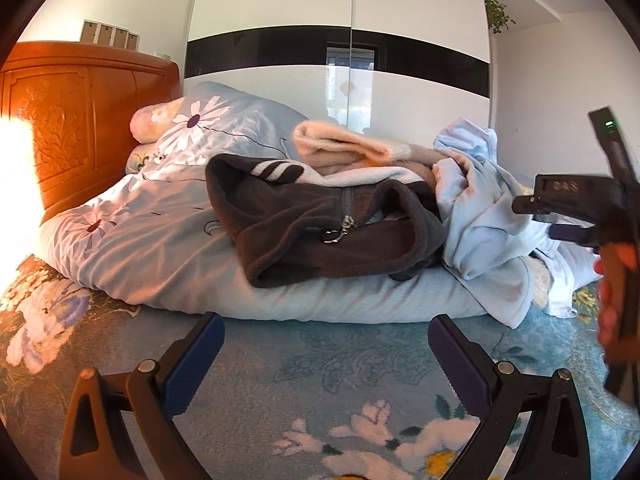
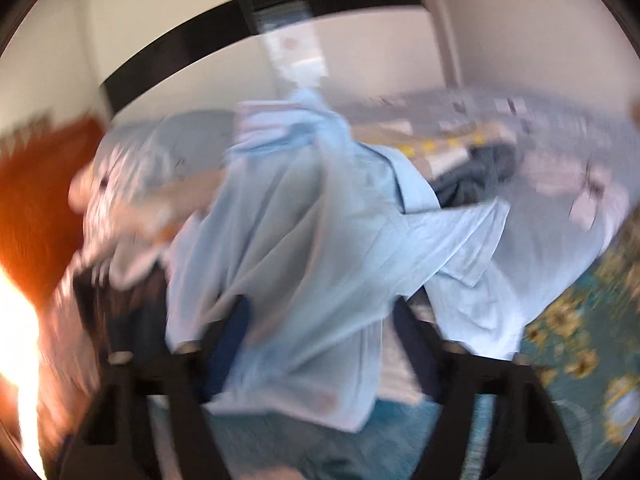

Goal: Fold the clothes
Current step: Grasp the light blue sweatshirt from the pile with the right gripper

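Observation:
A pile of clothes lies on a folded floral duvet (image 1: pixel 160 224). It holds a brown fleece jacket (image 1: pixel 320 224) with a zip, a cream fleece garment (image 1: pixel 340 140) behind it, and a light blue shirt (image 1: pixel 480 208) at the right. My left gripper (image 1: pixel 325 322) is open over the bedspread in front of the pile, with nothing between its fingers. My right gripper (image 1: pixel 548 216) comes in from the right edge, next to the shirt. In the blurred right wrist view the light blue shirt (image 2: pixel 312 220) hangs bunched between the fingers of my right gripper (image 2: pixel 320 308), which is shut on it.
A teal flowered bedspread (image 1: pixel 320 368) covers the bed. An orange wooden headboard (image 1: pixel 80 120) stands at the left and a white wardrobe (image 1: pixel 340 92) behind. A person's hand (image 1: pixel 612 312) holds the right gripper. A dark garment (image 2: pixel 480 176) lies further back on the bed.

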The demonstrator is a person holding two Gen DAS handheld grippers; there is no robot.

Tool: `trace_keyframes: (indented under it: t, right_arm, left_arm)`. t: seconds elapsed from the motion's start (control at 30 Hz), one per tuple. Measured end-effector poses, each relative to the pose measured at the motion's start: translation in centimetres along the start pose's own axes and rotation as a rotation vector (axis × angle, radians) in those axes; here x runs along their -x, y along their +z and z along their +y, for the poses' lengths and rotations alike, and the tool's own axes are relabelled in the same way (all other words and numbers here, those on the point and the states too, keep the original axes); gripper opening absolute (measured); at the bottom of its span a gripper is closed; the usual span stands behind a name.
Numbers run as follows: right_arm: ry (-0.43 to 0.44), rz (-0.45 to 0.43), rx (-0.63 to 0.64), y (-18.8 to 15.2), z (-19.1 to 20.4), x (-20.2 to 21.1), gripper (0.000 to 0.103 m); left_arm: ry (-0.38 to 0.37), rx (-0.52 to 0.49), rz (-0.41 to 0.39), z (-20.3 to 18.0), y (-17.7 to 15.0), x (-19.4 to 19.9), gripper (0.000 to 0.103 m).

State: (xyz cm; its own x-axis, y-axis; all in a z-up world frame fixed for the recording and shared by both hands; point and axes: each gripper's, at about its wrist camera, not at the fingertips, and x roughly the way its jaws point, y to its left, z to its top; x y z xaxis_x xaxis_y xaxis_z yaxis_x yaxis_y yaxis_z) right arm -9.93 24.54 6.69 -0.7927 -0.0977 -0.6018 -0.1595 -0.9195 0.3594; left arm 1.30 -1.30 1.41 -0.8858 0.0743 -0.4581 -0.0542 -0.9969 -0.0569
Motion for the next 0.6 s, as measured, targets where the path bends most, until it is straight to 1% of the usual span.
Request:
trace_keyframes:
  t: [0.03,0.07,0.1,0.13,0.23,0.3,0.4,0.5,0.6]
  right_arm:
    - [0.035,0.022,-0.068,0.3,-0.8,-0.7,0.031]
    - [0.065,0.037,-0.12,0.6,-1.4,-1.1,0.006]
    - [0.084,0.039,-0.144,0.8,-1.5,-1.1,0.003]
    - [0.102,0.035,-0.154,0.8,-1.6,-0.7,0.003]
    - [0.149,0.004,-0.118,0.6,-1.5,2.4,0.002]
    - [0.186,-0.015,-0.088,0.0,-1.9,5.9,0.002]
    - [0.213,-0.042,-0.032,-2.0,-3.1,12.7,0.002]
    - [0.206,-0.062,0.02,-4.3,-4.3,18.7,0.002]
    - [0.17,-0.081,0.045,-5.8,-6.2,24.6,0.002]
  left_arm:
    - [0.002,0.0,0.0,0.1,0.0,0.0,0.103]
    - [0.004,0.0,0.0,0.1,0.0,0.0,0.103]
    - [0.007,-0.002,0.002,0.2,0.0,-0.1,0.103]
    - [0.01,-0.005,0.004,0.2,0.0,-0.1,0.103]
    - [0.027,-0.02,0.004,0.2,0.1,-0.1,0.103]
    - [0.043,-0.032,-0.006,0.1,0.2,0.0,0.103]
    - [0.053,-0.049,-0.024,-0.2,0.6,0.5,0.103]
    - [0.065,-0.087,-0.049,-1.1,1.1,1.4,0.103]
    - [0.107,-0.182,-0.093,-3.2,1.9,3.6,0.103]
